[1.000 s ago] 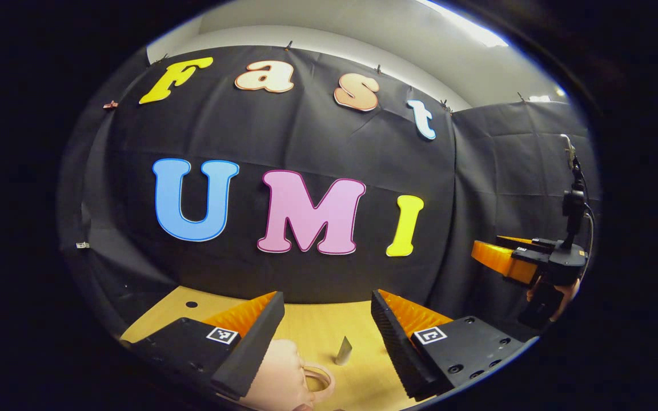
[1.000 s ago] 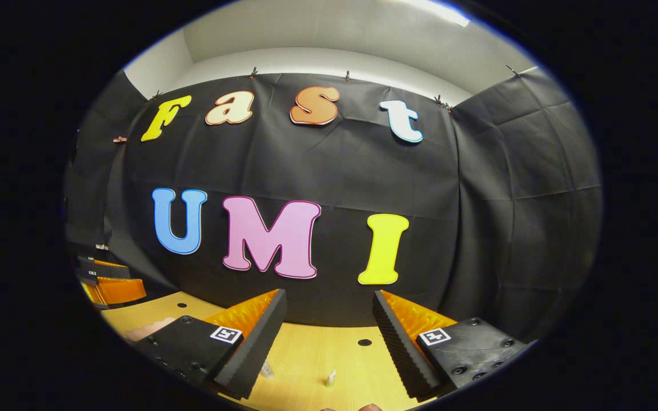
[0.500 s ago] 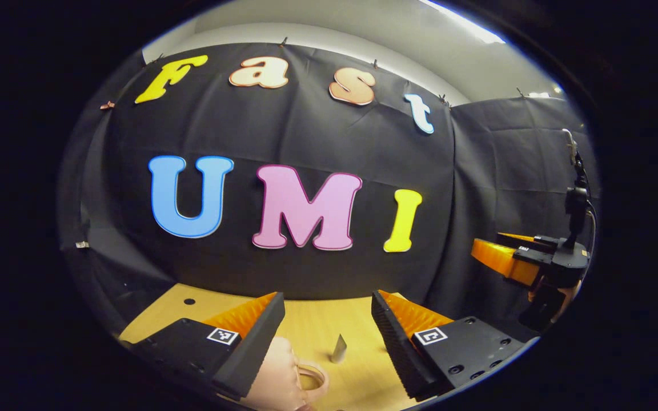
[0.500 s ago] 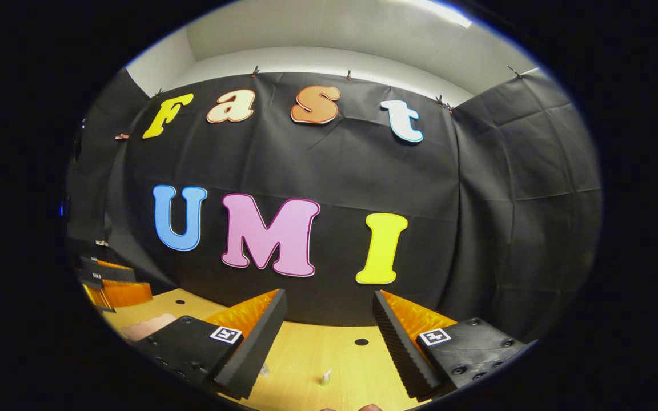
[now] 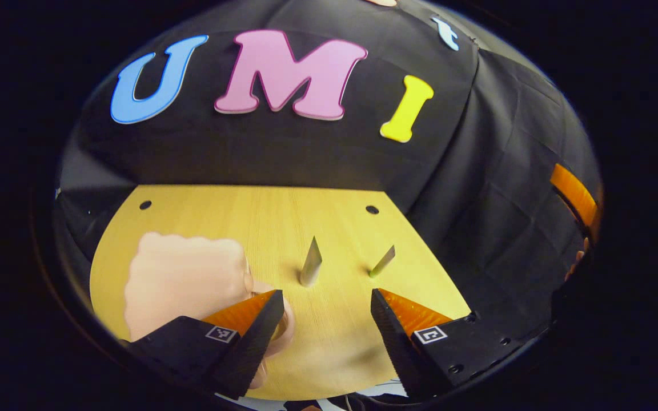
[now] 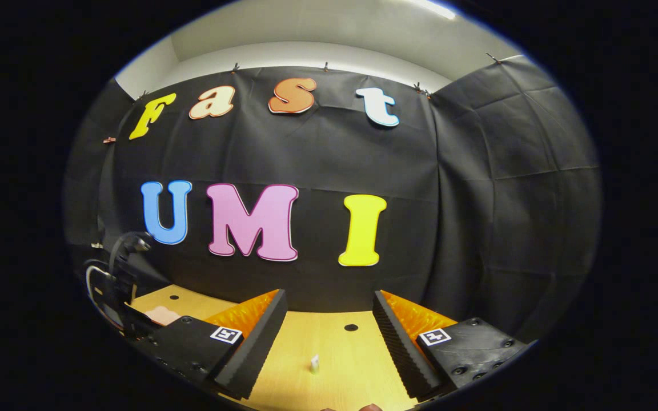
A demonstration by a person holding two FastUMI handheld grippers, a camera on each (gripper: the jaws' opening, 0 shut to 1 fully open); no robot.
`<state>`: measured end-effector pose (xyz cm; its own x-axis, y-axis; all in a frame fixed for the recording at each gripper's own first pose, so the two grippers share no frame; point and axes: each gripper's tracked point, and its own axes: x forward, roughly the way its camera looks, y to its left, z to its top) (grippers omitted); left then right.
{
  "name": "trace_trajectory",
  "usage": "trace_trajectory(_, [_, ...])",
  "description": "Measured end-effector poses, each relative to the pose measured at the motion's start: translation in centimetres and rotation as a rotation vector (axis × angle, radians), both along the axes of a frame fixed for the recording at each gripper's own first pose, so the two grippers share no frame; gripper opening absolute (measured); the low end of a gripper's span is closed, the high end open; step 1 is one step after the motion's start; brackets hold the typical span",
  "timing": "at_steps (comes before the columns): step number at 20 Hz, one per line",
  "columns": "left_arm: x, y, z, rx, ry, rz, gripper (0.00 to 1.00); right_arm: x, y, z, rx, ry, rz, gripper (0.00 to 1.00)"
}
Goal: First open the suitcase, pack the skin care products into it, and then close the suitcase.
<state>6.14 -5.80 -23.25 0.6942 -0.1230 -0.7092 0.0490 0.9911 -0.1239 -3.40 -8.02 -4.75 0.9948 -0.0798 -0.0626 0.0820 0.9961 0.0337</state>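
Note:
A small pale pink suitcase (image 5: 183, 279) lies shut on the wooden table (image 5: 329, 228), left of centre in the left gripper view. Its loop handle (image 5: 283, 319) points right and sits just behind my left finger. My left gripper (image 5: 323, 319) hangs open above the table with nothing between its fingers. Two slim skin care tubes stand beyond it, a silver one (image 5: 311, 262) and a greenish one (image 5: 382, 261). In the right gripper view my right gripper (image 6: 329, 331) is open and empty, with a small pale tube (image 6: 315, 363) on the table below it.
The black cloth wall closes the table's far side and its right. Small round holes (image 5: 371, 209) dot the tabletop. The right gripper (image 5: 574, 194) shows at the right edge of the left gripper view. The left gripper's body and cable (image 6: 115, 282) show at far left in the right gripper view.
The left gripper has tipped downward, so the table, the suitcase top and both tubes now show. The right gripper has turned slightly; the left gripper's body has come into its view.

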Motion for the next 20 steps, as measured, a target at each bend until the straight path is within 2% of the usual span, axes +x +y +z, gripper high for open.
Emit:
trace_trajectory(3, [1.6, 0.7, -5.5, 0.042, 0.175, 0.037, 0.97, -1.0, -2.6, -0.8, -0.002, 0.010, -0.029, 0.96])
trace_trajectory(5, [2.2, 1.9, -8.2, 0.064, 0.258, 0.093, 0.97, -1.5, -4.6, -1.5, -0.004, 0.025, -0.054, 0.96])
trace_trajectory(10, [3.7, 4.0, -13.3, 0.136, 0.360, 0.170, 0.96, -1.3, -8.3, -3.9, 0.013, 0.074, -0.080, 0.96])
trace_trajectory(11, [3.8, 3.8, -13.7, 0.136, 0.372, 0.186, 0.89, -1.0, -8.8, -4.5, 0.015, 0.085, -0.080, 0.96])
trace_trajectory(13, [4.1, 4.0, -15.1, 0.145, 0.394, 0.207, 0.86, -0.1, -9.7, -4.8, 0.031, 0.088, -0.085, 0.94])
trace_trajectory(14, [4.0, 4.7, -15.2, 0.169, 0.404, 0.209, 0.81, 0.3, -9.8, -4.9, 0.044, 0.088, -0.083, 0.96])
trace_trajectory(15, [4.0, 5.5, -15.4, 0.201, 0.402, 0.219, 0.60, 0.5, -9.7, -5.1, 0.060, 0.088, -0.078, 0.96])
trace_trajectory(17, [4.0, 5.0, -14.2, 0.187, 0.393, 0.197, 0.18, 1.3, -9.6, -5.7, 0.072, 0.097, -0.060, 0.96])
trace_trajectory(20, [4.1, 5.8, -9.9, 0.243, 0.343, 0.153, 0.15, 2.9, -9.3, -6.2, 0.068, 0.104, -0.037, 0.96])
